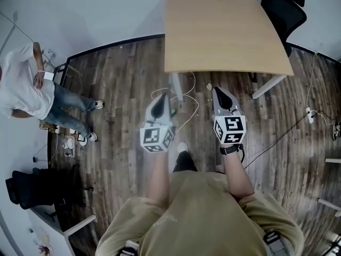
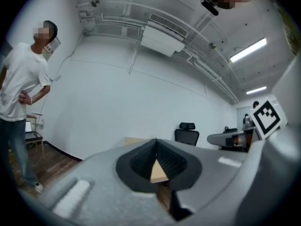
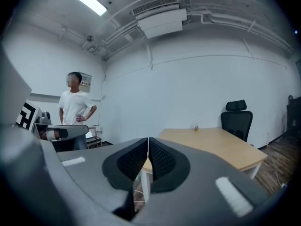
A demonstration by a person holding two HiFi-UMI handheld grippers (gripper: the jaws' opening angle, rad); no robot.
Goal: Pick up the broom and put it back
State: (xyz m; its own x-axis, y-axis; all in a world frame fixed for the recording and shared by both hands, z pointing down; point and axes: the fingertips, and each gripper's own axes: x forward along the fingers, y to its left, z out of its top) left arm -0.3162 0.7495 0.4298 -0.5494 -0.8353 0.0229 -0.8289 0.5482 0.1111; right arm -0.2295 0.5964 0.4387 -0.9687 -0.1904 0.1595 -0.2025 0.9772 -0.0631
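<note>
- Here, in the head view, the left tool and the right tool sit side by side at frame centre, over the dark wood-plank floor. Both are pressed together and empty. A light wooden desk with white legs fills the upper centre. A black office chair stands at upper right, and a person in a white T-shirt and jeans at the left edge.
- In the left gripper view, the left tool has its black ribbed pads meeting at the tips, nothing pinched. The desk shows tan behind them.
- In the right gripper view, the right tool is likewise pressed together and empty, with the desk to its right.
- No view shows where the broom is.
</note>
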